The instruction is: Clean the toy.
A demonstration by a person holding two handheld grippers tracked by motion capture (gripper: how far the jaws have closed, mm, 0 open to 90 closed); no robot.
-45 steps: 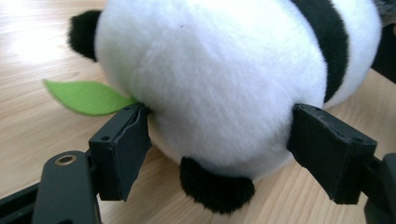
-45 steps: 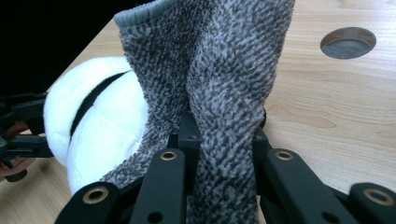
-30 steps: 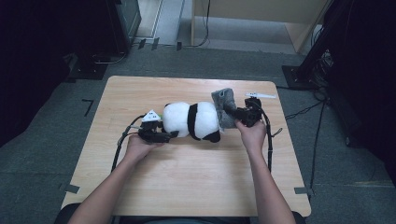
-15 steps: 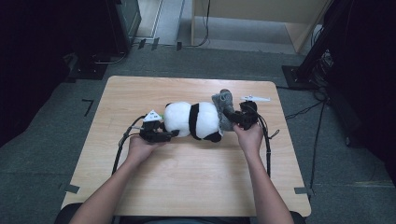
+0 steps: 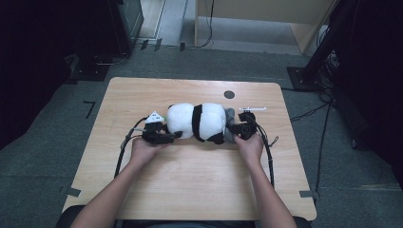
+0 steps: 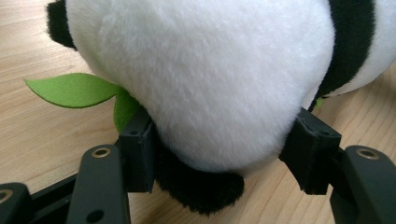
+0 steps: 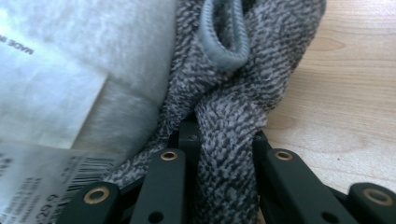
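— What has changed in the last second?

— The right gripper [image 5: 236, 129] has come down: a second ago the high view showed it lifted, with the grey knitted cloth [image 5: 229, 127] raised off the panda's rear, and now that hand sits low at the table [image 5: 142, 190], the cloth bunched against the toy. The left gripper [image 5: 172, 136] has stayed where it was, but its jaws have just been closing on the plush panda [image 5: 199, 121].

— So what does the observer make of that for the work?

— He judges that the cloth (it looks like a small garment, with a ribbed hem and a paper label beside it) is being worked onto the panda's rear end, and that the left grip is there to keep the toy from sliding while the right pulls.

— Where does the panda lie relative to the claws?

— It lies on its side at the table's middle, between the two hands. In the left gripper view its white rounded end [image 6: 201, 79] sits between the jaws, both pads pressed into the fur, a green felt leaf [image 6: 70, 89] poking out to the side. In the right gripper view the jaws are clenched on a fold of the grey knit [image 7: 224, 140], with the toy just beyond.
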